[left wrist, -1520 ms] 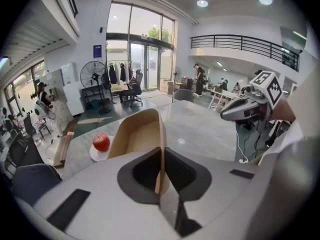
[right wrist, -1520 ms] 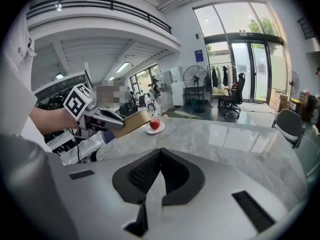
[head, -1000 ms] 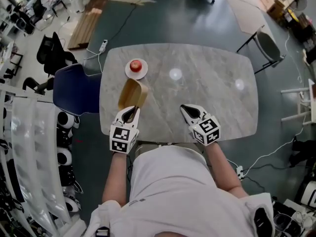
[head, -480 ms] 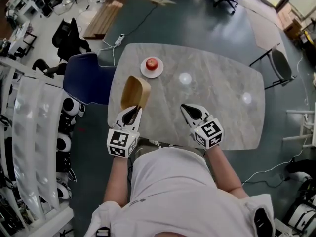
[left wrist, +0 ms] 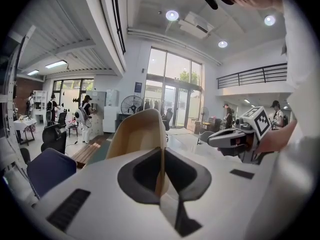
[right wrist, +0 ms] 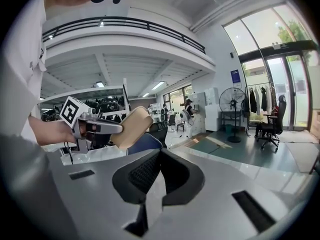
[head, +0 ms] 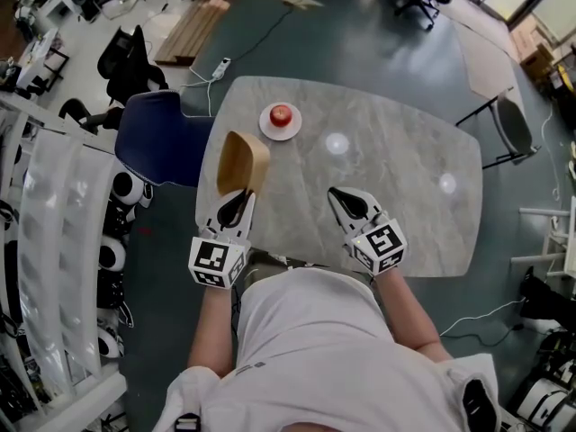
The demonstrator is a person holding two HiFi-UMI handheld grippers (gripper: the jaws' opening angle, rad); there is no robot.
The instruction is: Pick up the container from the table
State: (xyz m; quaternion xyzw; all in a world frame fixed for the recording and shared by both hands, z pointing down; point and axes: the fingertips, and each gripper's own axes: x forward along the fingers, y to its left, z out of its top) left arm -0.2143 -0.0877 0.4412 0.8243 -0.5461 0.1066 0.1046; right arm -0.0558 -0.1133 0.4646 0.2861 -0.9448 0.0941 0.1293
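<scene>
Container [head: 243, 162]: tan wooden oval dish, thin-walled, tipped up on edge. Sits straight ahead of left claw [head: 238, 202], near rim pinched between its jaws, rest sticking out past the tips toward the far side. Left claw clenched on that wall, pads pressing both faces, plain in left gripper view. Looks clear of grey marble-pattern table [head: 396, 178] in right gripper view, hanging in air off to that claw's left with nothing under it; contact with tabletop not fully ruled out from head view. Right claw [head: 340, 198] closed up, nothing between jaws, level with left claw, well apart from container. Red apple [head: 282, 113] on round white plate [head: 266, 131] beyond container's far end, untouched. Judged: grasp done, lift done or nearly so; left only to hold level and maybe raise a bit more. Thin-rim grip, so could pivot in the jaws.
</scene>
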